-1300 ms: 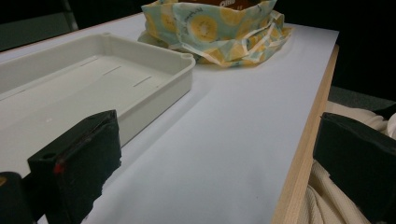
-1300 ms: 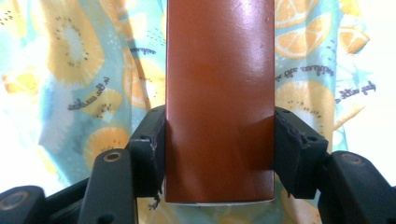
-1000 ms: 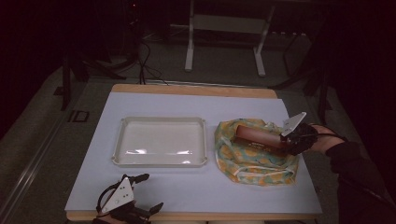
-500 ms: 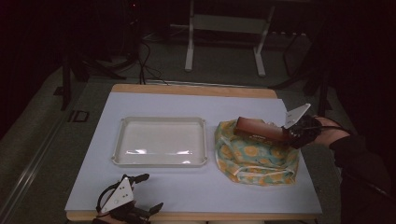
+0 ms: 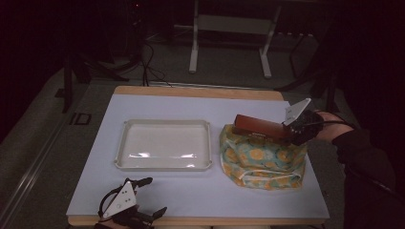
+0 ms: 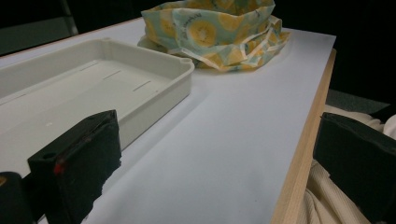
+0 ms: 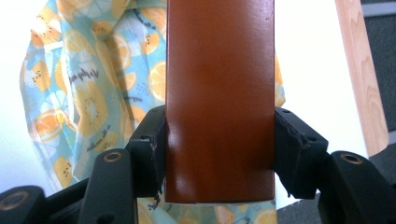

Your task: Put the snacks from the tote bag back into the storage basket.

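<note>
High view: right gripper (image 5: 292,131) at three o'clock pinches a brown box (image 5: 261,127) above the citrus-print cloth bag (image 5: 261,160); white tray (image 5: 165,144) at centre; left gripper (image 5: 143,196) at seven o'clock, jaws spread; left gripper view: black jaws apart, tray at ten o'clock, bag at twelve; right gripper view: jaws clamp the box's two sides over the bag
</note>
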Demonstrator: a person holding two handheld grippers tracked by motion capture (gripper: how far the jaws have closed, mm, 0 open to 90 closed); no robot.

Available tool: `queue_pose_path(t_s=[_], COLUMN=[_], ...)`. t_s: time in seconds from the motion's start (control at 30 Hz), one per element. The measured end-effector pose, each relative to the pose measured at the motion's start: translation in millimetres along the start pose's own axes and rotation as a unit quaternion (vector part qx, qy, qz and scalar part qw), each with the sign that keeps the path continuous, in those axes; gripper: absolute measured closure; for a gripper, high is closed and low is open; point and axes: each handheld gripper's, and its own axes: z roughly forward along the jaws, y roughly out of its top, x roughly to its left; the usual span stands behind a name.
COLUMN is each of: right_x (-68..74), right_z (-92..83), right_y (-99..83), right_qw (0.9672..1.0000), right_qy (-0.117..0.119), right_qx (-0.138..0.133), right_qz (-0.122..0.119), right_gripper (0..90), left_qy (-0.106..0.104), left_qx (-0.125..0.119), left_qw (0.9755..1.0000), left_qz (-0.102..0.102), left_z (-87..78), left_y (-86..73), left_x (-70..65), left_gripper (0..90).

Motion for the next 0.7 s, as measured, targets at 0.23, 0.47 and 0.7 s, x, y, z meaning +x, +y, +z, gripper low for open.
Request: queue_pose_path(t_s=[0.23, 0.47, 0.7], right_x=[-0.6, -0.3, 3.0], right_z=[0.3, 1.8, 5.7], right_y=[19.8, 39.2, 57.6], right_qw=[0.9999, 0.9994, 0.9986], right_qy=[0.002, 0.002, 0.006], right_qx=[-0.003, 0.0, -0.001], right_qz=[-0.017, -0.035, -0.052], right_gripper=[42.8, 42.8, 42.8], left_qy=[-0.004, -0.006, -0.01], left_qx=[0.003, 0.001, 0.002], left_qw=[1.0, 1.0, 0.9999], left_qz=[0.003, 0.003, 0.005], left_z=[0.5, 0.0, 0.5], left_y=[-0.1, -0.1, 0.1], left_x=[-0.7, -0.7, -1.6], left_gripper=[1.3, 1.3, 1.3])
